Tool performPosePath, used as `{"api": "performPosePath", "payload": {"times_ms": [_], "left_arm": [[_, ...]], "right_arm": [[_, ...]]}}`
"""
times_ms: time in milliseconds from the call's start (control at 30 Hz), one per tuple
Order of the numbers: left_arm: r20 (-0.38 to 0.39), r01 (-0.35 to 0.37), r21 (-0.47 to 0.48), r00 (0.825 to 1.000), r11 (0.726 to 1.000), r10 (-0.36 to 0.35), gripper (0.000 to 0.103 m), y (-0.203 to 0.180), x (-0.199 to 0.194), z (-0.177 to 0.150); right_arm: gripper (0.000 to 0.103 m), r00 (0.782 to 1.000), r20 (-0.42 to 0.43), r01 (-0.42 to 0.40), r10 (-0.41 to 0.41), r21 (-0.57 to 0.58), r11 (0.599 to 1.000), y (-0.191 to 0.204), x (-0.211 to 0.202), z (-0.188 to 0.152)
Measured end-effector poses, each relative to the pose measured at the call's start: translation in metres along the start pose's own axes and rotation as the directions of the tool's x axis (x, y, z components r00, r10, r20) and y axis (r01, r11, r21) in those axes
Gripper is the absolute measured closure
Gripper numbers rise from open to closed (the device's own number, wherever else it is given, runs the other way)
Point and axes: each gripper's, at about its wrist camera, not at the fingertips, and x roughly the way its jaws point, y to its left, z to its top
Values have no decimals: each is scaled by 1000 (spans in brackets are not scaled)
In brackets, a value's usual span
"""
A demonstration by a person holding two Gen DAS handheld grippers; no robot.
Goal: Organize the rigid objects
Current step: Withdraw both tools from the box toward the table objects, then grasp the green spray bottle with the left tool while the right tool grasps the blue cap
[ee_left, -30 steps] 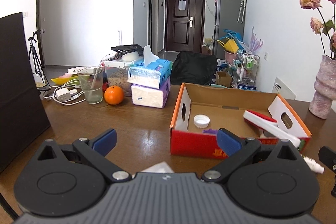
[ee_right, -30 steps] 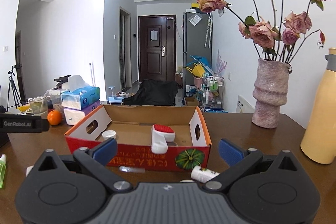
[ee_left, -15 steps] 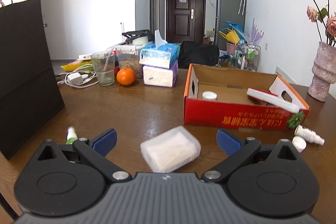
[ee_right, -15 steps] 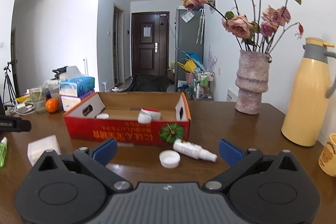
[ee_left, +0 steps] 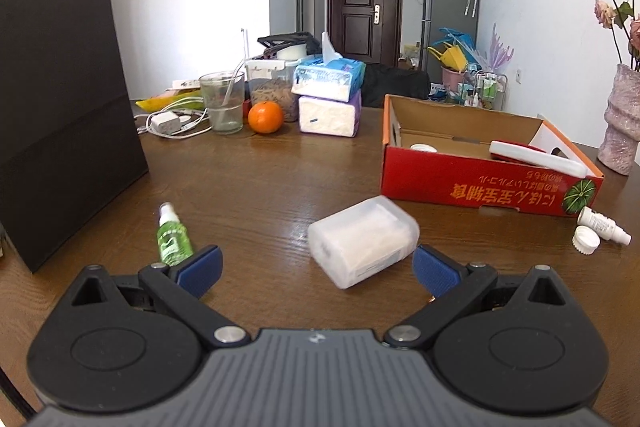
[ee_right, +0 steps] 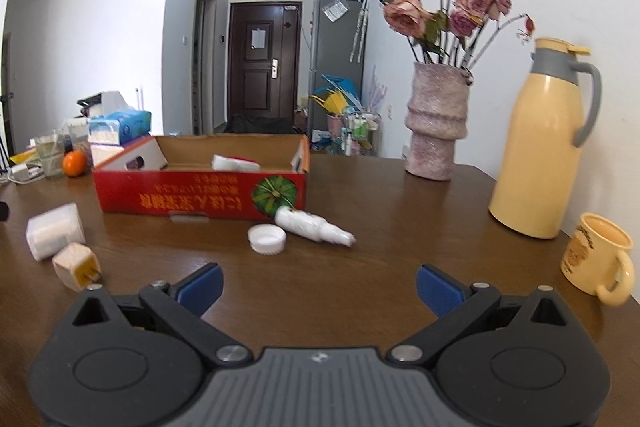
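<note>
Left gripper (ee_left: 316, 269) — jaws spread wide, empty, translucent plastic case (ee_left: 362, 241) lying just ahead on counter (ee_left: 260, 179); right gripper (ee_right: 319, 283) likewise wide, empty — white cap (ee_right: 267, 238) well ahead

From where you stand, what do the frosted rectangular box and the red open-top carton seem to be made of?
Frosted rectangular box: probably translucent plastic; cloudy walls show white contents, corners rounded.
Red open-top carton: printed cardboard, glossy red outside; raw brown inner walls and folded flaps show.

Bare tabletop (ee_right: 400, 235) (right side) lies open; black bag (ee_left: 60, 115) walls left.
</note>
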Motion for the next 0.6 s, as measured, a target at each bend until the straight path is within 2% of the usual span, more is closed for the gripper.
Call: {"api": "performPosePath", "payload": {"times_ms": [333,600], "left_arm": [[-17,-14,-14,1000,1000,14,0,22,0,-20],[-25,-34,-31,999,999,34,0,38,3,-29]], "right_arm": [[0,997,-42,72,-71,35,997,-36,-5,-20],[2,982,-117,156,-149,58,986,-73,11,-35]]}}
